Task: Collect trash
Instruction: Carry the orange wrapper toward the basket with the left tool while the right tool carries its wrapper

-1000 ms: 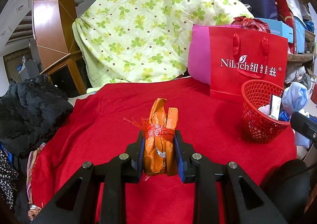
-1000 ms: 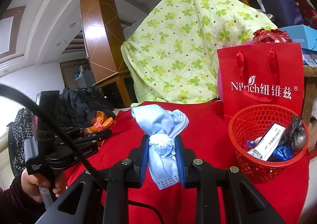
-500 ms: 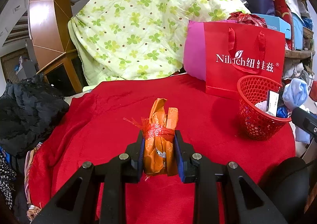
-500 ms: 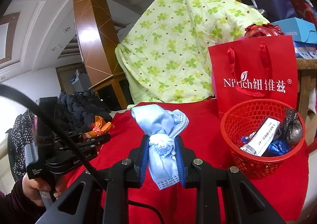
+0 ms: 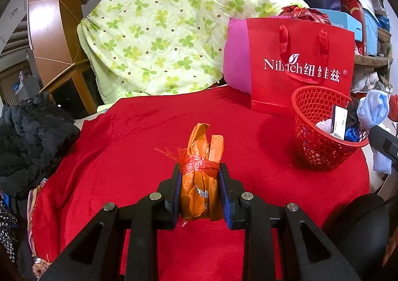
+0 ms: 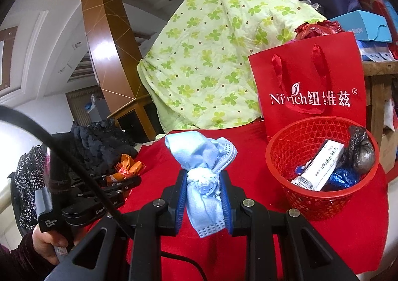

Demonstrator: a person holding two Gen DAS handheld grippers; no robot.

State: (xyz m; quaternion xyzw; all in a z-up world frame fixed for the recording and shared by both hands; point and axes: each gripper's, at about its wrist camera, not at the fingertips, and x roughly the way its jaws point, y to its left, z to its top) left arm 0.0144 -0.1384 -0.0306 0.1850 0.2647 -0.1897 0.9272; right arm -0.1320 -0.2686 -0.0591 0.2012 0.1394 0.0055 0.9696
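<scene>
Clutter rings the red cloth (image 5: 139, 156): a clover-print quilt (image 5: 169, 24) behind, a black jacket (image 5: 29, 136) to the left, a red gift bag (image 5: 301, 67) standing just behind the red basket (image 6: 321, 196). The left gripper (image 5: 200, 186) clamps an orange wrapper bundle (image 5: 199, 181) above the cloth. The right gripper (image 6: 202, 196) clamps a knotted blue mask (image 6: 201, 169) near the basket, which holds a white box (image 6: 321, 169) and dark wads.

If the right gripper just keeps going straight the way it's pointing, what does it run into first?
Probably the green flowered quilt beyond the table's far edge. The right gripper, shut on a knotted blue cloth, points over the red tablecloth; the red basket sits off to its right. Depth is unclear.
</scene>
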